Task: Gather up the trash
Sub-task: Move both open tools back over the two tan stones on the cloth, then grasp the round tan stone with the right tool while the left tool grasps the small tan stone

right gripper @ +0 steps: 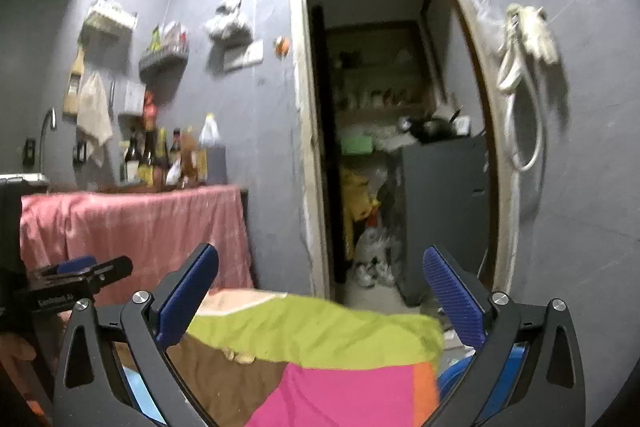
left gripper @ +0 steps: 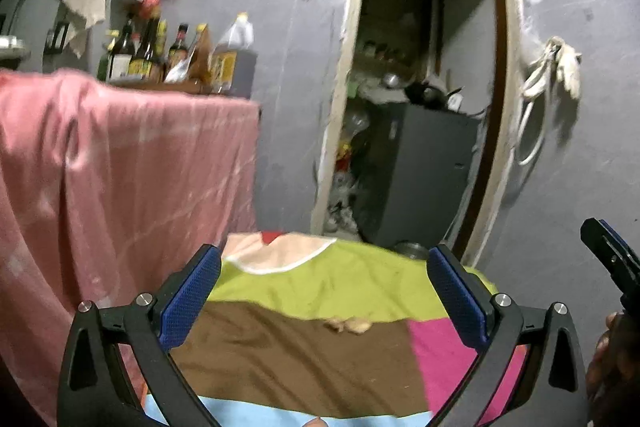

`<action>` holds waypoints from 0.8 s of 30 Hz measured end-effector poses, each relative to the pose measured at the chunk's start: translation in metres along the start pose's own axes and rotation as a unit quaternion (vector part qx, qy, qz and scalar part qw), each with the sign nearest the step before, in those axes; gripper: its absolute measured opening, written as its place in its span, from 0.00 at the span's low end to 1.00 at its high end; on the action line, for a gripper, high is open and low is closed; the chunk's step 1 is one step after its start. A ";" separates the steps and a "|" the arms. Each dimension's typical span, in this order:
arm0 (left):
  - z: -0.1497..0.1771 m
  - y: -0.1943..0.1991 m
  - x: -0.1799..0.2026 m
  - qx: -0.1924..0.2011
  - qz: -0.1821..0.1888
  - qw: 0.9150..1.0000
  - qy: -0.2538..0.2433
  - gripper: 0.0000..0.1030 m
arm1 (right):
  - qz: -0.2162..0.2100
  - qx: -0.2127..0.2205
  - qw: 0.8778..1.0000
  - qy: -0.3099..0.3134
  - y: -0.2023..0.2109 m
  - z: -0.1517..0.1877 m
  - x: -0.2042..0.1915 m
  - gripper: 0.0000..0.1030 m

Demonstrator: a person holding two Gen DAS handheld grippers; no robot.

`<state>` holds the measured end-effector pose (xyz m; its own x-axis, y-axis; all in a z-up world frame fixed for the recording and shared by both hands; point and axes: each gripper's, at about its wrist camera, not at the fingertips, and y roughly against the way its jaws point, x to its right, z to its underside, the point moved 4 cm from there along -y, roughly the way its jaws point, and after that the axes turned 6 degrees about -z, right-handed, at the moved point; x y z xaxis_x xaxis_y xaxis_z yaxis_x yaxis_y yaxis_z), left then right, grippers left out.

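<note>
A small pale tan scrap of trash lies on a patchwork cloth, on the seam between its brown and green patches. In the right wrist view the scrap lies low and left of centre on the same cloth. My left gripper is open and empty, hovering above the cloth with the scrap below its fingers. My right gripper is open and empty, also above the cloth. The right gripper's tip shows at the left view's right edge. The left gripper shows at the right view's left edge.
A table draped in pink cloth stands to the left, with several sauce bottles on top. An open doorway ahead leads to a cluttered store room with a dark cabinet and bags on the floor. A blue object sits beside the cloth.
</note>
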<state>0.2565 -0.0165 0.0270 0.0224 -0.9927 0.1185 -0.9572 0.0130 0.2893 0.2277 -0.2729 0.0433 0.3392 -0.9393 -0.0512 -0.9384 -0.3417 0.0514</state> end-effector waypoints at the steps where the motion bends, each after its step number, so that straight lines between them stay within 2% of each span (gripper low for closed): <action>1: 0.005 -0.008 -0.005 -0.011 -0.003 1.000 0.002 0.98 | -0.006 -0.007 1.000 0.001 -0.006 0.004 -0.001 1.00; 7: 0.031 -0.051 -0.025 -0.071 -0.017 0.997 0.012 0.98 | -0.037 -0.069 0.997 -0.007 -0.047 0.031 -0.003 1.00; 13: 0.052 -0.084 -0.038 -0.121 -0.027 0.992 0.011 0.98 | -0.068 -0.141 0.988 -0.005 -0.087 0.059 -0.009 0.97; 14: 0.056 -0.090 -0.039 -0.129 -0.028 0.991 0.008 0.97 | -0.073 -0.155 0.985 -0.001 -0.093 0.064 -0.011 0.96; 16: 0.061 -0.100 -0.042 -0.145 -0.034 0.989 0.003 0.97 | -0.082 -0.179 0.980 0.003 -0.105 0.074 -0.015 0.84; 17: 0.062 -0.104 -0.043 -0.150 -0.034 0.988 0.002 0.97 | -0.087 -0.195 0.977 0.004 -0.113 0.080 -0.017 0.83; 21: 0.069 -0.118 -0.047 -0.173 -0.036 0.984 -0.005 0.97 | -0.103 -0.247 0.964 0.003 -0.135 0.101 -0.024 0.81; 24: 0.073 -0.124 -0.048 -0.190 -0.033 0.981 -0.004 0.95 | -0.109 -0.301 0.947 0.011 -0.153 0.119 -0.030 0.80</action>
<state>0.3532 0.0212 -0.0840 0.0780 -0.9937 0.0810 -0.7772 -0.0097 0.6292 0.3534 -0.1890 -0.0819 0.5288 -0.8422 -0.1052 -0.6409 -0.4775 0.6010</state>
